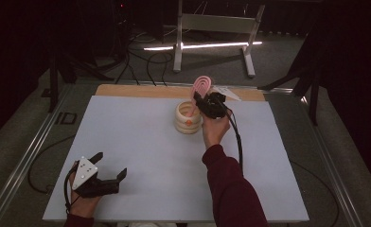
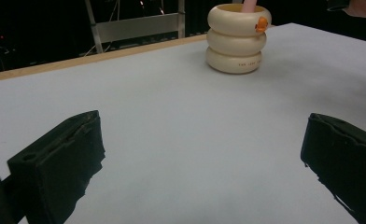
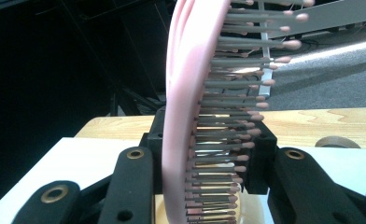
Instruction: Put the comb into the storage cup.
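A pink hairbrush [image 1: 200, 87] stands upright with its handle down inside a cream ringed holder [image 1: 187, 119] near the table's far middle. My right gripper [image 1: 200, 100] is shut on the brush just above the holder's rim. In the right gripper view the brush [image 3: 186, 112] fills the middle, its bristles pointing right, pinched between the two black jaws. My left gripper [image 1: 111, 165] rests open near the front left of the table, with nothing between its fingers [image 2: 64, 158]. From there the holder [image 2: 237, 39] shows far off, with a small orange mark on its top ring.
The white table sheet [image 1: 136, 156] ends at a wooden strip [image 1: 141, 91] along the far edge. A white paper tag [image 1: 228, 92] lies beside the right gripper. Metal stand legs [image 1: 212, 28] and cables stand on the floor beyond the table.
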A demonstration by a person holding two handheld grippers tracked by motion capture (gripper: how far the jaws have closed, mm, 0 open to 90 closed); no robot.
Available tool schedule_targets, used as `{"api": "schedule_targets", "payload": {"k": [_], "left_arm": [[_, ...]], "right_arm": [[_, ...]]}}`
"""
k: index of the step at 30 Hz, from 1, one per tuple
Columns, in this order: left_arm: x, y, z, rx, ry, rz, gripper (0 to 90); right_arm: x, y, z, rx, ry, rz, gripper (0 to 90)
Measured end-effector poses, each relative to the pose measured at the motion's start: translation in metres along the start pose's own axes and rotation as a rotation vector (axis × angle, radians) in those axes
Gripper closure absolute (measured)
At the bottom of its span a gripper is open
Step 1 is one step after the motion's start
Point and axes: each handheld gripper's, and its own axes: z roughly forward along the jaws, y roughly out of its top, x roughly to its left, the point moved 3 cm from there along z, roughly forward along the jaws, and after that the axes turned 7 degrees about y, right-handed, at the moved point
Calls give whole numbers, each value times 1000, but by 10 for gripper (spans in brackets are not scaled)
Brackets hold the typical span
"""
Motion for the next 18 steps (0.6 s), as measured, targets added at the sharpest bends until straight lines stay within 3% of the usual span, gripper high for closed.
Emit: {"api": "schedule_targets", "payload": {"k": [18], "left_arm": [[0,0,0,-1,-1,0,2]], "right_arm": [[1,-7,5,16,-6,-3,631]]}}
